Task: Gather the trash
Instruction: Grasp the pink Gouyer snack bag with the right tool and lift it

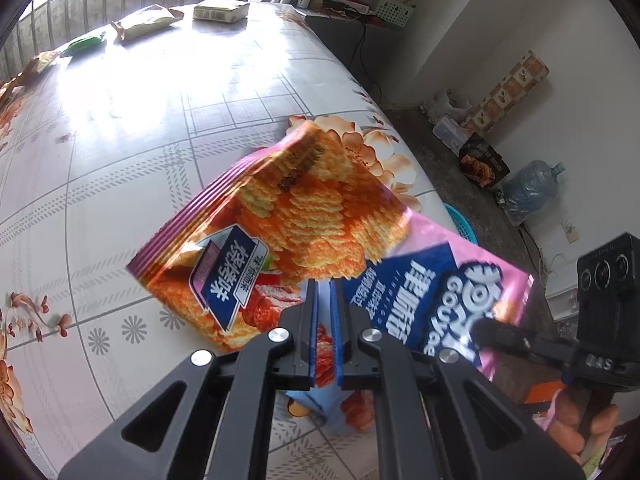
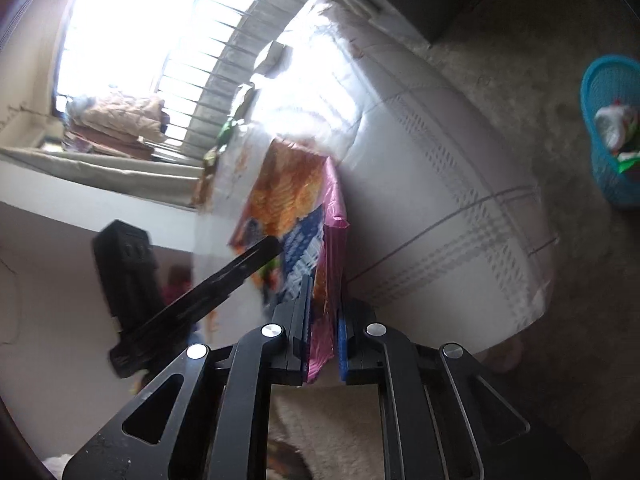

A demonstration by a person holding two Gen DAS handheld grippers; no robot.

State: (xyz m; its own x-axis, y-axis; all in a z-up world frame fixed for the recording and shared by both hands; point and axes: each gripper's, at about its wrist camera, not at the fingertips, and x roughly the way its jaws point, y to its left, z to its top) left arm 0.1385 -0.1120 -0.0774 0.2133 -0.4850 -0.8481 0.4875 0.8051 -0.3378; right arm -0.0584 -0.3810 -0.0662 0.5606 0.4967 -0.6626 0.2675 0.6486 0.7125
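Observation:
A pink and orange chip bag hangs in the air above the floral tablecloth. My left gripper is shut on the bag's lower edge. My right gripper is shut on the bag's pink end; it shows in the left wrist view at the right, pinching the bag's corner. A blue mesh trash basket with wrappers in it stands on the floor beside the table; its rim shows in the left wrist view.
Several more wrappers and a small box lie along the table's far edge by a barred window. On the floor at right are a water jug, a plastic box and cables.

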